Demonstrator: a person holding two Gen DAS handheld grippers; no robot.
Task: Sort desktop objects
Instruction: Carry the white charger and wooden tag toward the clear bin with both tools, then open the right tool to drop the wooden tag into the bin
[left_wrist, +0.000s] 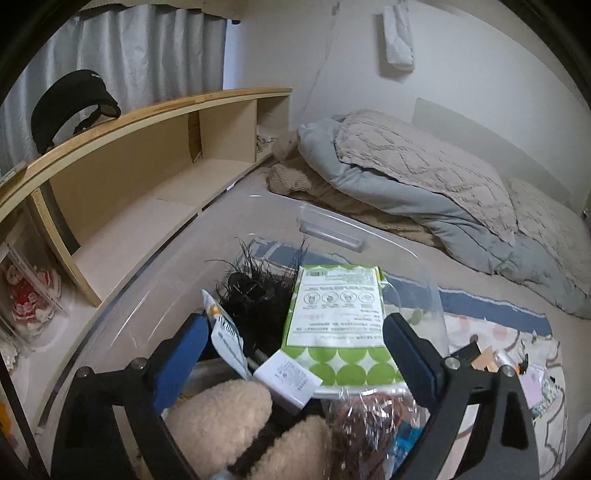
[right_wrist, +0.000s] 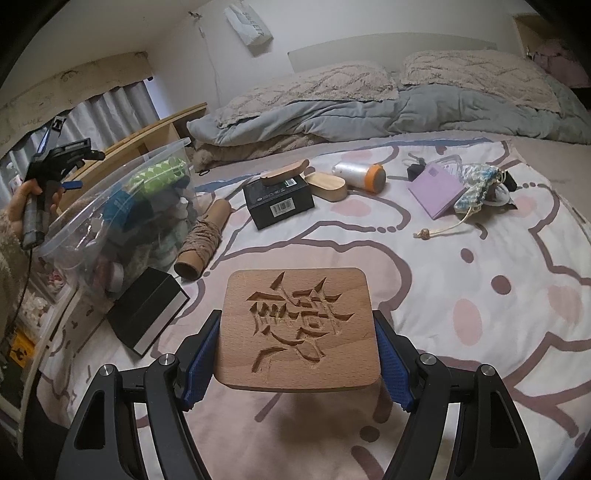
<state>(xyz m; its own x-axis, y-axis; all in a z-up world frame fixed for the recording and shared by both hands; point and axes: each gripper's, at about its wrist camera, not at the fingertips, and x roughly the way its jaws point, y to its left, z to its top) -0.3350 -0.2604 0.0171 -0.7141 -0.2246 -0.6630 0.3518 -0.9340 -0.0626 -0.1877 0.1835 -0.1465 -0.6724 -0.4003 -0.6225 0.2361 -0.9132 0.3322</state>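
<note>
The right gripper clamps a carved wooden board by its two side edges, its blue pads pressed against the wood, and holds it flat above the patterned bedspread. Left of the board lies a black box with a silver edge, and beyond that box stands a clear plastic bin full of items. Beside the bin rests a cardboard tube wound with twine. Far left of the board, a hand holds the left gripper over the bin.

Home bedroom: bed with pillows, duvet, wooden shelf, probably curtains
</note>
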